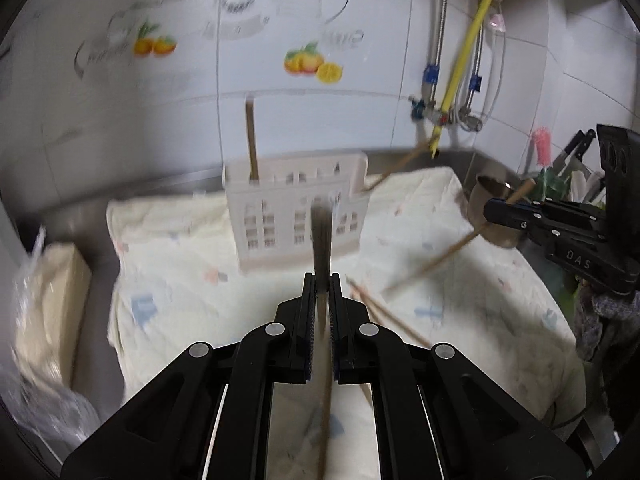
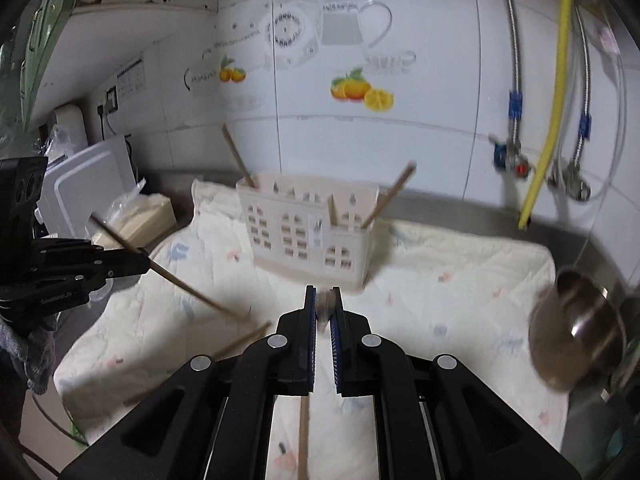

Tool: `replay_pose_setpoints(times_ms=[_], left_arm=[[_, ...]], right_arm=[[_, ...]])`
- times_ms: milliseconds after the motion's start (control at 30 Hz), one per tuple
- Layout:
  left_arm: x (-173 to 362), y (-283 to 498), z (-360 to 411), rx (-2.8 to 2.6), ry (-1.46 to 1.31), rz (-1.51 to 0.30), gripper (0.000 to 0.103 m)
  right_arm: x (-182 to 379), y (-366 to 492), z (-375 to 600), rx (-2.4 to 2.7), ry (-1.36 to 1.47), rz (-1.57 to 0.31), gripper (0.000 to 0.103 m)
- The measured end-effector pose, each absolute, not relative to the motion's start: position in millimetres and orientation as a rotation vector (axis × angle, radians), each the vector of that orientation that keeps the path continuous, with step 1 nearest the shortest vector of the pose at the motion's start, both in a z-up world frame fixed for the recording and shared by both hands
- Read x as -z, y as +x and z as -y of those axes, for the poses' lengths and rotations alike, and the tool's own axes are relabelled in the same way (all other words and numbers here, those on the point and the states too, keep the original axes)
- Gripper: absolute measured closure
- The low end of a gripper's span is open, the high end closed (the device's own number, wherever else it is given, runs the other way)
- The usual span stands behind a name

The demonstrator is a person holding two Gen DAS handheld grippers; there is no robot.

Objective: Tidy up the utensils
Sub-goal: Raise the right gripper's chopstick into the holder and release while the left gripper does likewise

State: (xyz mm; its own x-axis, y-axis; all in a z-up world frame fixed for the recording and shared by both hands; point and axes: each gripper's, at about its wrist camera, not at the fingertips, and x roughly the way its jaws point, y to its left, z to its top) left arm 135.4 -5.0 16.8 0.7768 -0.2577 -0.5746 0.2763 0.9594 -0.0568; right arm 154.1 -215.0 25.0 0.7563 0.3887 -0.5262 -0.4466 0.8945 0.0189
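**Both grippers raised, a chopstick clamped in each**

My left gripper [image 1: 322, 280] points level toward the white utensil holder [image 1: 296, 216], jaws pinched on a blurred chopstick [image 1: 321, 236] standing between the pads. My right gripper [image 2: 324, 294] also aims at the holder [image 2: 308, 232], jaws closed on another chopstick [image 2: 304, 436] that hangs below it. Each gripper shows at the other camera's edge, with its stick slanting down toward the cloth [image 1: 192, 300]. The holder stands on the cloth near the tiled wall, chopsticks already leaning inside. More chopsticks [image 1: 384, 312] lie loose on the cloth.
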Motion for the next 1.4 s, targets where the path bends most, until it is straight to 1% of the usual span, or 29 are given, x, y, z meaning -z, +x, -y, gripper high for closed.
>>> replay_pose_setpoints(times_ms=[233,500,600,767,933,1133,1400], left_arm=[[-71.6,164.7,7.8,0.289,0.032,-0.523,0.098],[-129.1,202.0,2.4,0.228,0.015,-0.399,0.098],[-140.1,220.3,0.2,0.189,0.006,-0.37,0.098],[-143.8,244.9,-9.6,0.153,-0.034,-0.358,0.098],[-131.9,268.3,-22.1,0.121,-0.077,-0.381,0.098],[-105.2,286.4,-32.2,0.078,-0.073,-0.439,0.098],[-76.2,299.7,-37.8,0.084,-0.068,-0.514,0.097]], right_arm=[[-73.1,180.7,216.2,-0.477,-0.109,-0.494,0.097],[-102.9,207.0,205.1,-0.498,-0.102,-0.443,0.097],[-111.7,216.4,199.7,-0.499,-0.099,-0.421,0.097],[-132.7,234.9,194.6,-0.485,-0.085,-0.364,0.097],[-142.5,257.0,190.8,-0.459,-0.066,-0.329,0.097],[-126.4,282.8,184.0,-0.437,-0.041,-0.331,0.097],[-92.5,308.0,178.0,-0.421,-0.032,-0.415,0.097]])
